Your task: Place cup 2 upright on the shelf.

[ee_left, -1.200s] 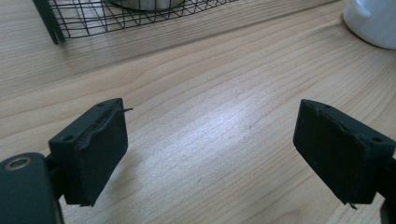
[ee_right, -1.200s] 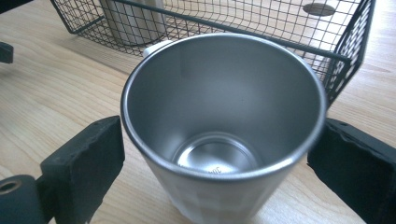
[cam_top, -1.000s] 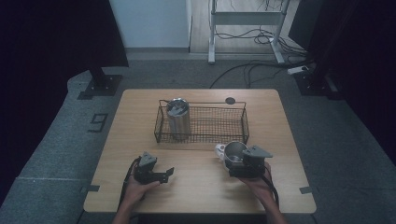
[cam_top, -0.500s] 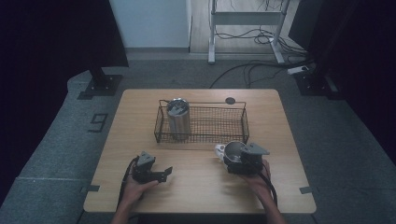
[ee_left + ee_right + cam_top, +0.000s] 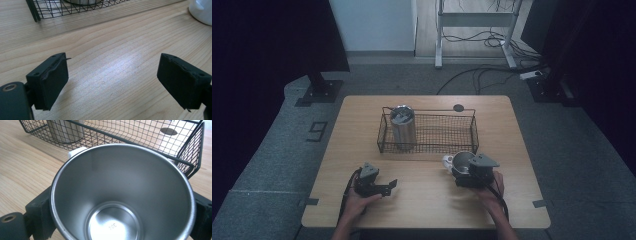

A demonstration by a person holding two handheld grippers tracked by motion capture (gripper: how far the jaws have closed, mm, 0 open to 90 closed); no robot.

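Near the table's [image 5: 427,210] front left corner, the person's left hand [image 5: 357,202] rests on the wood with the left tongs [image 5: 390,187] pointing to the right along the front edge. Their jaws stand apart with nothing but bare tabletop between them. Farther back, across the middle of the table, sits a black wire basket [image 5: 442,134]; a tall steel tumbler [image 5: 403,126] stands upright in its left end. A small dark round spot [image 5: 458,107] lies behind the basket near the back edge. Just in front of the basket's right end stands a steel cup [image 5: 122,195], open mouth up, with a white handle [image 5: 76,151] on its side towards the basket. The right tongs [image 5: 458,175], held by the right hand [image 5: 492,192] towards the front right, have just been closing, and their pads [image 5: 41,207] now press on the cup's wall from both sides.
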